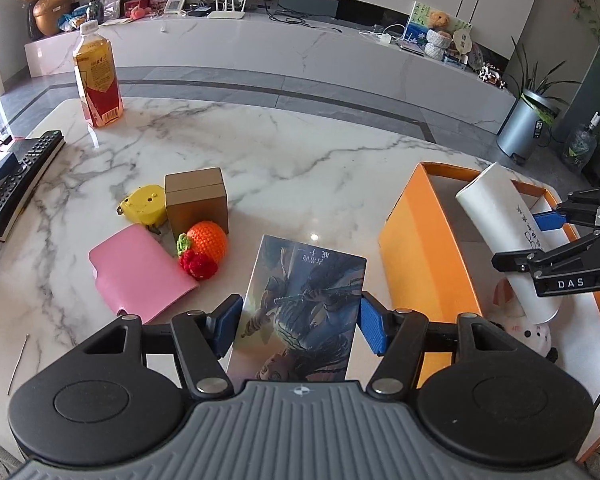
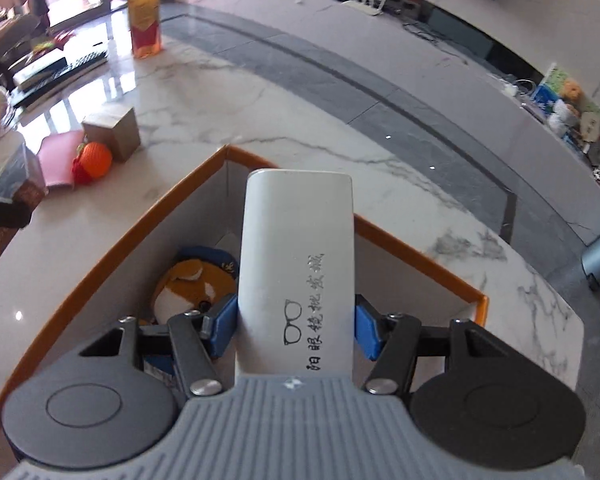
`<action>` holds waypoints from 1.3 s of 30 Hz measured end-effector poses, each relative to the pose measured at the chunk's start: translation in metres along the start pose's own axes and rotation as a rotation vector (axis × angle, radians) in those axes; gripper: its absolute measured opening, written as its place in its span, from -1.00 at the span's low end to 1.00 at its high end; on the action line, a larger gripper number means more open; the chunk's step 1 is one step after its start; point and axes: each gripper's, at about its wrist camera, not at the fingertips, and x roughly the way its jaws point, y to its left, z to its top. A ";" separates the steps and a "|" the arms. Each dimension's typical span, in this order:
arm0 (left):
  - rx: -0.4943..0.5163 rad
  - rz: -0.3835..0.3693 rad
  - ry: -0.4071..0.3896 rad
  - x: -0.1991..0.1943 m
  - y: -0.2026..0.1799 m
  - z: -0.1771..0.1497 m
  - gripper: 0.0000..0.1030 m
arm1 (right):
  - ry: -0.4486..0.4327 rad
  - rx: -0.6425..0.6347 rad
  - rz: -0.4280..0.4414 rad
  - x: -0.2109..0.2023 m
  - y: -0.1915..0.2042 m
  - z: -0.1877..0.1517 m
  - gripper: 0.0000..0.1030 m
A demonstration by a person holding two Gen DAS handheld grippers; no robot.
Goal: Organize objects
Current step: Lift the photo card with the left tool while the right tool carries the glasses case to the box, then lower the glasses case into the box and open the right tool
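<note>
White glasses case [image 2: 296, 276] tilted over orange box [image 2: 148, 220]; illustrated book [image 1: 300, 312] raised above marble table [image 1: 260, 152].

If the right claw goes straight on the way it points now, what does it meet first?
Probably the inside of the orange box. The right claw, shut on the white case, points down into it; the plush toy lies just left of that line. Depth is unclear.
</note>
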 end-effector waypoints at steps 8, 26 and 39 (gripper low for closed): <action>-0.018 0.027 0.029 0.027 -0.013 0.030 0.39 | 0.071 -0.332 0.038 0.017 0.010 0.003 0.20; 0.047 -0.077 -0.018 0.012 -0.057 0.048 0.39 | 0.024 -0.757 0.085 0.037 -0.001 -0.001 0.31; 0.160 -0.222 -0.034 -0.008 -0.129 0.044 0.39 | -0.063 -0.684 -0.001 -0.037 -0.014 -0.026 0.94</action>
